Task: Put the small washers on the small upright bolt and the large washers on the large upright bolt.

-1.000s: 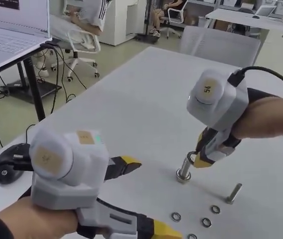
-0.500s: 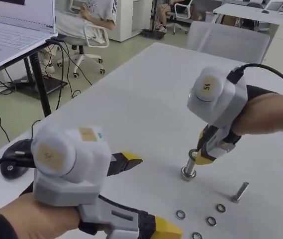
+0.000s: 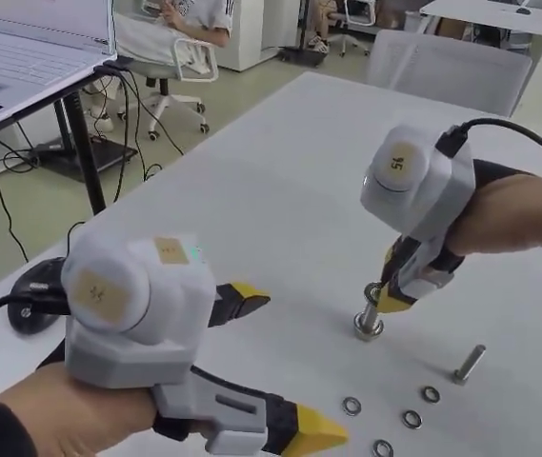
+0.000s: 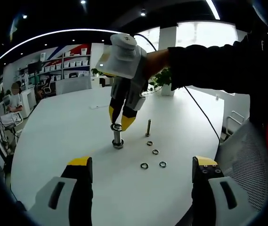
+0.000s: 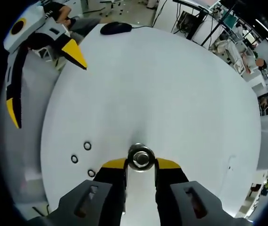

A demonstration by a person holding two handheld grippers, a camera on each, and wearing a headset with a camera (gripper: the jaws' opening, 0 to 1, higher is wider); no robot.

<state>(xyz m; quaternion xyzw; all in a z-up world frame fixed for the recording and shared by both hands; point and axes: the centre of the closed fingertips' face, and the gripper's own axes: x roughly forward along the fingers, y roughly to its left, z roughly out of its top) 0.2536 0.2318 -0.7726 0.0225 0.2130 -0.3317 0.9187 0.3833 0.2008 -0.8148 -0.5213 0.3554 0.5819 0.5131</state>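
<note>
Yellow tips of the right gripper (image 3: 382, 300) point steeply down at the large bolt (image 3: 369, 321), which stands upright on the table (image 3: 280, 171). The right hand (image 3: 509, 219) reaches in from the right, wrist raised above the bolt. In the right gripper view the jaws are nearly closed, one on each side of a large washer (image 5: 141, 157) at the bolt's top. The left hand (image 3: 70, 414) holds the left gripper (image 3: 285, 367) low at the near edge, roughly level and aimed across the table at the bolts, its jaws wide apart and holding nothing. Four small washers (image 3: 351, 407) lie loose on the table, just beside the small bolt (image 3: 469, 364).
</note>
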